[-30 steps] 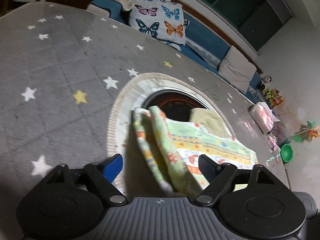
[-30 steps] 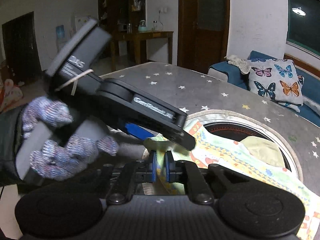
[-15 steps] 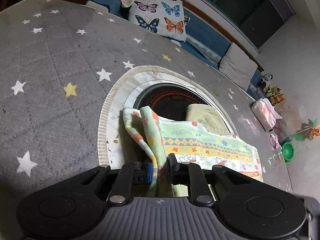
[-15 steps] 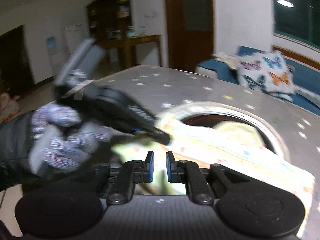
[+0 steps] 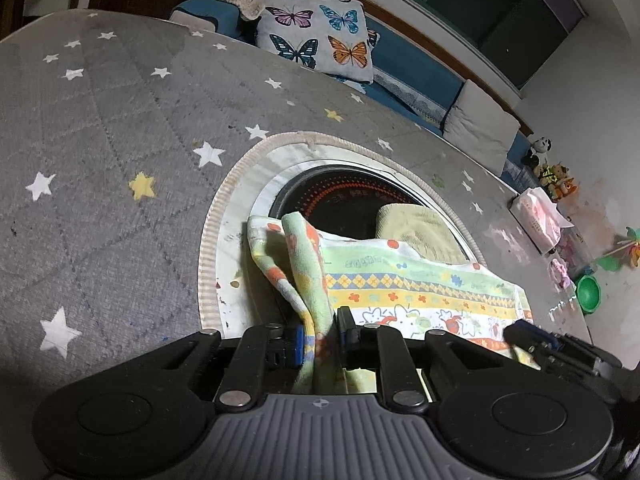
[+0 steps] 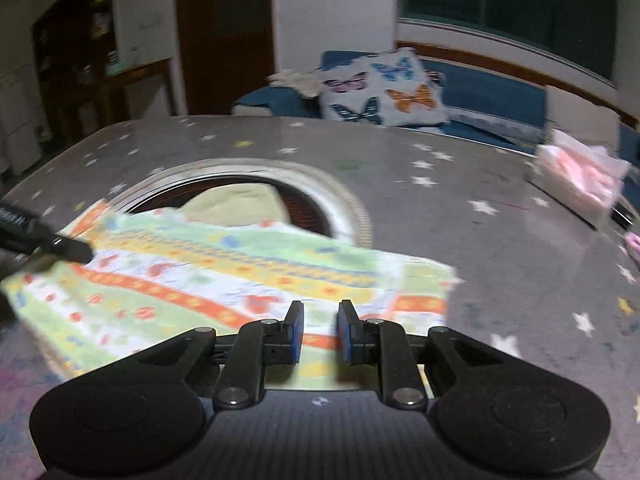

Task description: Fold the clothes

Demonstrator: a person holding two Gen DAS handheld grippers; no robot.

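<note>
A striped, patterned cloth [image 5: 420, 292] in green, yellow and orange lies folded on the grey starred table cover, partly over a round dark cooktop [image 5: 344, 196]. My left gripper [image 5: 320, 334] is shut on a bunched corner of the cloth and holds it raised. In the right wrist view the cloth [image 6: 224, 276] lies flat. My right gripper [image 6: 319, 330] hovers over its near edge, jaws slightly apart with nothing between them. The left gripper's tip [image 6: 68, 248] shows at the cloth's left edge.
A pale yellow cloth [image 5: 416, 228] lies on the cooktop behind the patterned one. A pink tissue box [image 6: 580, 176] stands at the table's far right. A butterfly pillow [image 5: 320, 40] lies on the blue sofa beyond the table.
My left gripper closed on the cloth's corner and stays shut on it. My right gripper let go of the cloth and swung right along the near edge.
</note>
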